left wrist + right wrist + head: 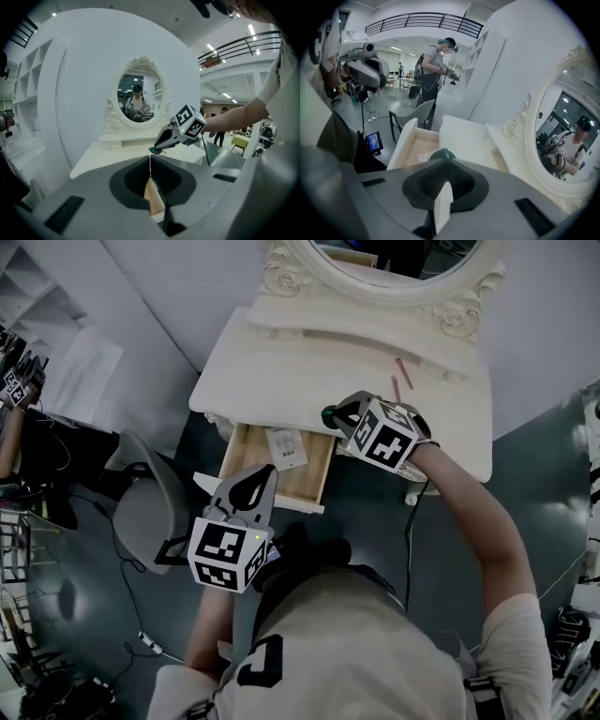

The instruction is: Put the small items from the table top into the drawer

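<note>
The wooden drawer stands pulled open under the table's near edge, with a pale flat packet lying inside. A small dark green item is pinched in the right gripper, over the drawer's far right corner. Two thin red sticks lie far right on the table.

I'm looking into a big open research hall rather than a home. A cream carved dressing table with an ornate white oval mirror stands against a curved white panel. Overhead are ceiling strip lights and a dark-railed mezzanine balcony, and loose black cables trail over the dark green floor.
</note>
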`<action>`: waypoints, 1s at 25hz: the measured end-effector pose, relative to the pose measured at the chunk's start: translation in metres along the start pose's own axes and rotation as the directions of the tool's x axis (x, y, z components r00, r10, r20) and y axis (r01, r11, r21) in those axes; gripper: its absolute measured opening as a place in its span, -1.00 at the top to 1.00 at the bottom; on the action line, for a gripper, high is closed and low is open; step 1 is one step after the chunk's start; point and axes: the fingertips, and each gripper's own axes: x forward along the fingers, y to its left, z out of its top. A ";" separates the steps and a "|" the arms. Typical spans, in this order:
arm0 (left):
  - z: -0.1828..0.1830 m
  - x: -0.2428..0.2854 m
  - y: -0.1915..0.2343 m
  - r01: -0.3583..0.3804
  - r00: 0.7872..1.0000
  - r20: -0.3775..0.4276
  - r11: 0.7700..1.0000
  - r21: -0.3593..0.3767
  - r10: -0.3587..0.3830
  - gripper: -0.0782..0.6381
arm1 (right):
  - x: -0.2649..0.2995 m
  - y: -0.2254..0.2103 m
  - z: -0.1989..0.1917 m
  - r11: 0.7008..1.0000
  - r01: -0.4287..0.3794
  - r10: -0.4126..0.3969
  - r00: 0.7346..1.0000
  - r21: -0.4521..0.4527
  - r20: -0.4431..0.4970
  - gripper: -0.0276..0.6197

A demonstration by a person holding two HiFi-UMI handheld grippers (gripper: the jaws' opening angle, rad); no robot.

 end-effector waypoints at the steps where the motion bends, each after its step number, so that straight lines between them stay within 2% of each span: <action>1: -0.003 -0.001 0.006 0.005 1.000 -0.003 1.000 -0.005 -0.005 0.62 | 0.006 0.005 0.002 1.000 -0.006 0.006 1.000 0.006 -0.004 0.83; 10: -0.013 -0.001 0.051 0.064 0.998 -0.012 0.997 -0.031 -0.064 0.62 | 0.053 0.038 0.010 0.997 -0.032 0.035 0.999 0.075 -0.041 0.83; 25: -0.031 0.008 0.100 0.127 0.991 -0.039 0.990 -0.065 -0.129 0.62 | 0.114 0.073 0.016 0.981 -0.045 0.059 0.996 0.190 -0.065 0.83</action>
